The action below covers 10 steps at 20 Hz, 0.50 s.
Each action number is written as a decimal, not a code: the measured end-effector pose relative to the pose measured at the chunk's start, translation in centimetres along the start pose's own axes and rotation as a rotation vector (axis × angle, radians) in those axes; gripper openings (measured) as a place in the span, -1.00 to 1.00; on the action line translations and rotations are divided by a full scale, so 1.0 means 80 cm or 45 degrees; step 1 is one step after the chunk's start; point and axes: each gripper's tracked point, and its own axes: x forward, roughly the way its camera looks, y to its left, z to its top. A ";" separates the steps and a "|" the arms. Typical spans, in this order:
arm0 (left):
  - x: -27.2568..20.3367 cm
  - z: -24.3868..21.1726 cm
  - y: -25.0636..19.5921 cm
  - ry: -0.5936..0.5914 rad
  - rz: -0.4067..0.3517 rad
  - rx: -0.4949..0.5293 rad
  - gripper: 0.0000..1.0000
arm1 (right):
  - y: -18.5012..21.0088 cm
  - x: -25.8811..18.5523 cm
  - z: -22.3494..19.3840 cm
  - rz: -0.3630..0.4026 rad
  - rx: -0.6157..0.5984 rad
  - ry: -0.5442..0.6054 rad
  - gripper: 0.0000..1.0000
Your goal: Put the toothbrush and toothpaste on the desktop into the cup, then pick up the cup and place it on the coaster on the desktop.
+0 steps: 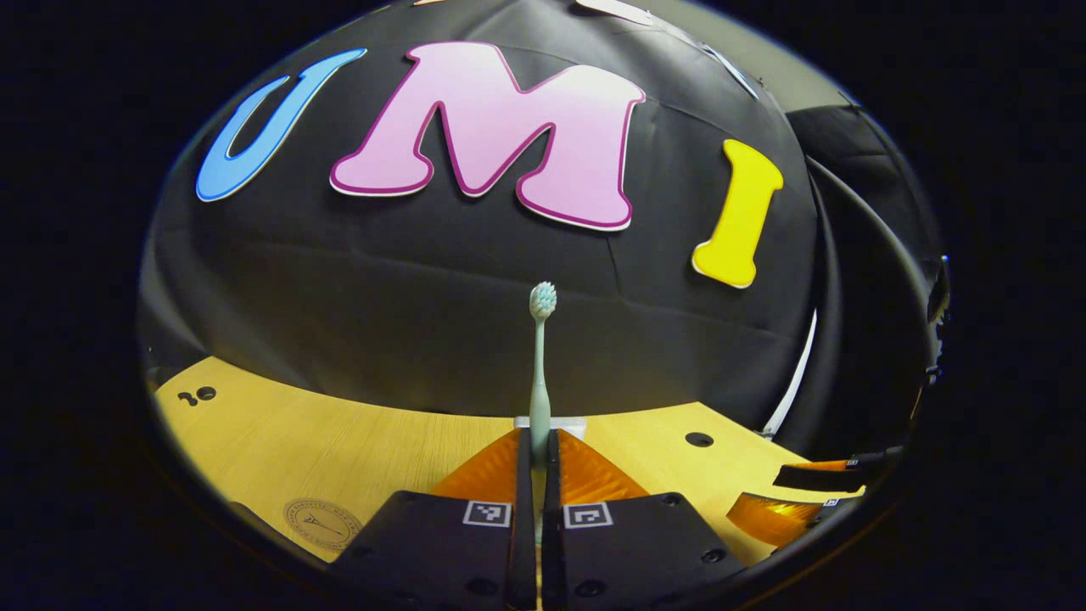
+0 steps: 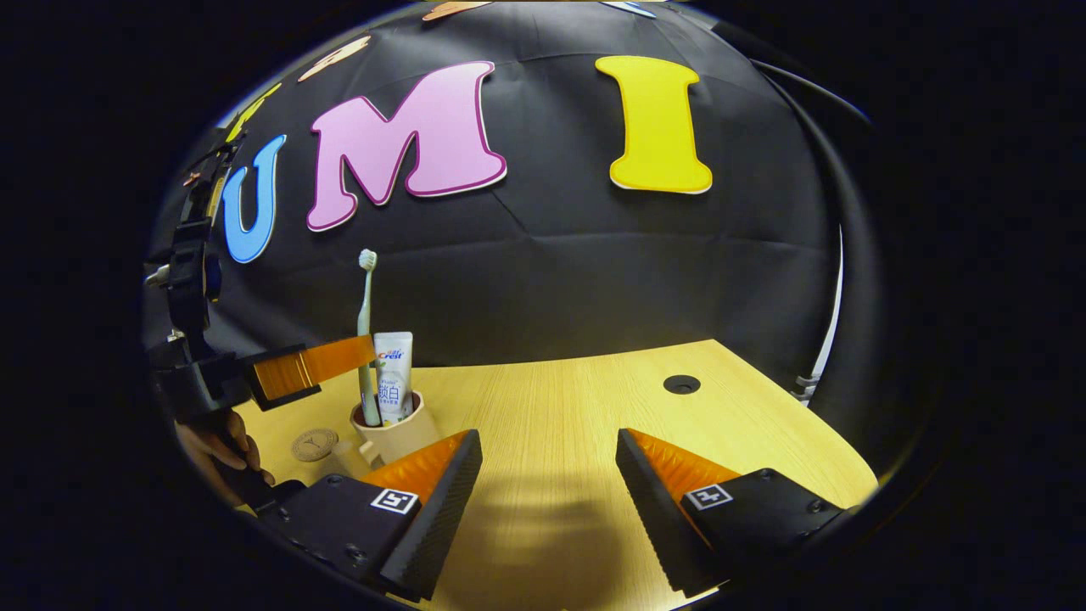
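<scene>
Toothbrush [image 1: 540, 373] stands upright, clamped by the left tool [image 1: 538, 462] over the cup [image 2: 397, 433] holding toothpaste [image 2: 394, 373]; right tool [image 2: 549, 471] spread wide above the counter [image 2: 551, 399]

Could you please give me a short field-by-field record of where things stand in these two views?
left gripper: fingers shut on the toothbrush, held upright
toothbrush end: down inside the cup, as the right gripper view shows
toothpaste: standing upright in the cup
cup: on the wooden desktop, not on the coaster
coaster: flat on the desktop, beside the cup
right gripper: fingers wide apart, holding nothing
remaining: release the toothbrush, move the cup to the coaster
</scene>
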 end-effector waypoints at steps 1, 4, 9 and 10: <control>0.000 -0.003 0.002 0.007 0.013 0.009 -0.80 | 0.002 0.000 -0.002 0.003 -0.001 0.006 0.96; -0.006 -0.014 0.001 0.021 0.018 0.006 -0.77 | 0.006 0.000 -0.005 0.016 -0.010 0.013 0.96; -0.016 -0.023 0.008 0.037 0.048 0.042 -0.29 | 0.010 -0.002 -0.004 0.022 -0.016 0.015 0.96; -0.021 -0.024 0.009 0.038 0.056 0.042 0.07 | 0.011 -0.002 -0.002 0.023 -0.012 0.014 0.95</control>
